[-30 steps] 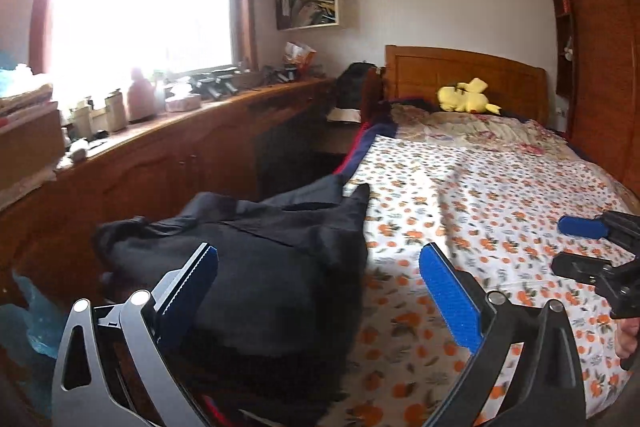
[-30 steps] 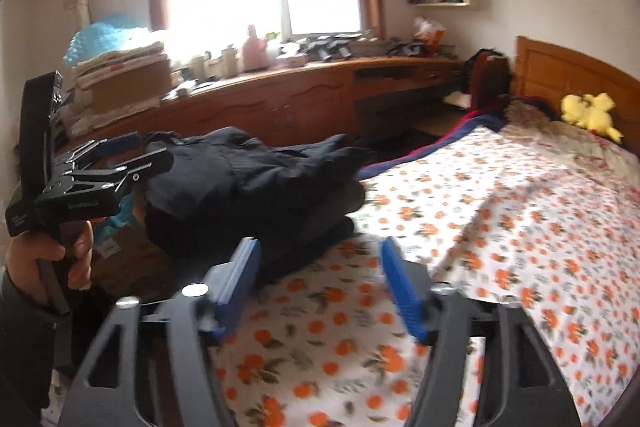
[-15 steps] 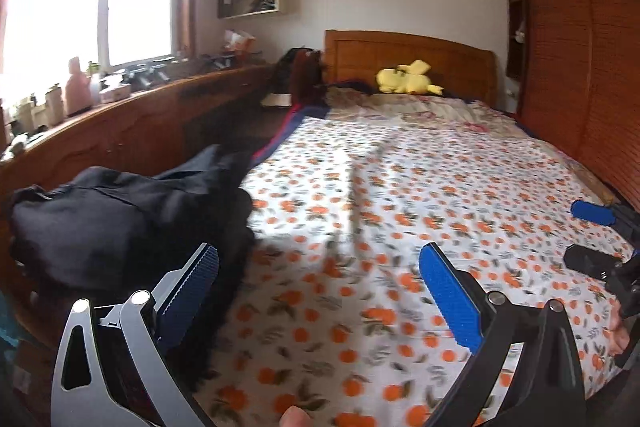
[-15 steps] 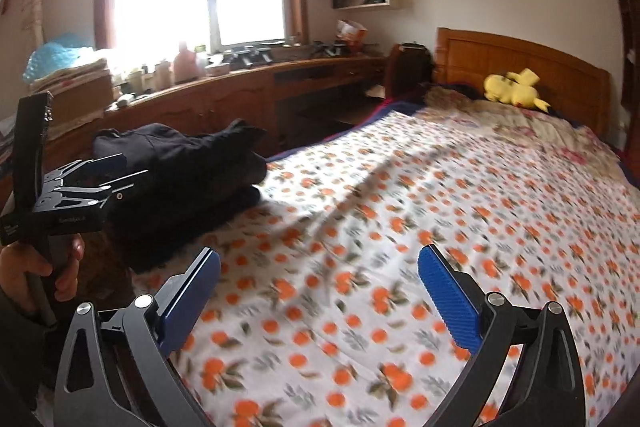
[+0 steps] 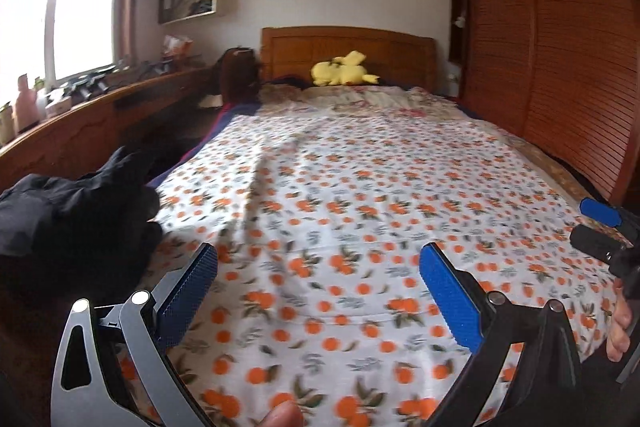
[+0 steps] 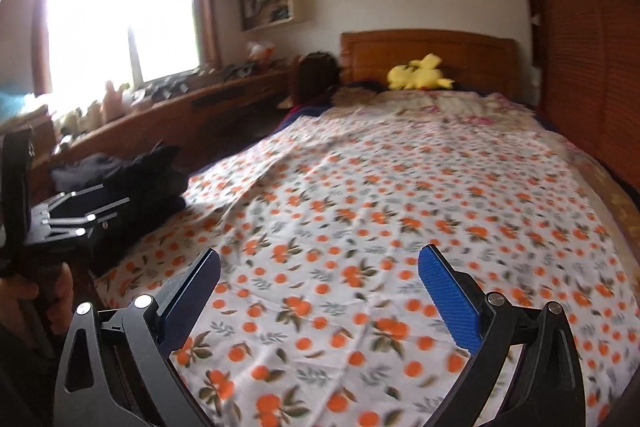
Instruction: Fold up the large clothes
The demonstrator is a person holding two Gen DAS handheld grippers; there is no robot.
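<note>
1. The left gripper (image 5: 318, 269) has its two blue fingers spread wide apart. Nothing is held between them.
2. The right gripper (image 6: 319, 273) is spread wide too, and it holds nothing.
3. Both grippers hang over the near end of the bed. Under them is only the orange-flower sheet (image 5: 360, 195).
4. The two grippers are side by side. From the right wrist view, the left one shows at the left edge, near the dark clothes.
5. The dark clothes (image 5: 72, 223) lie in a bunched heap at the near left corner of the bed. They are close to the left gripper but not touching it. The right wrist view shows the same heap (image 6: 132, 175) off to the left.
6. Far away, a yellow plush toy (image 5: 344, 70) sits by the wooden headboard (image 5: 348, 47).
7. I think no fold is begun. The step looks like getting ready to pick the clothes up.
8. Next, both grippers need to go left to the heap, pinch its edge, and pull it flat onto the sheet.
</note>
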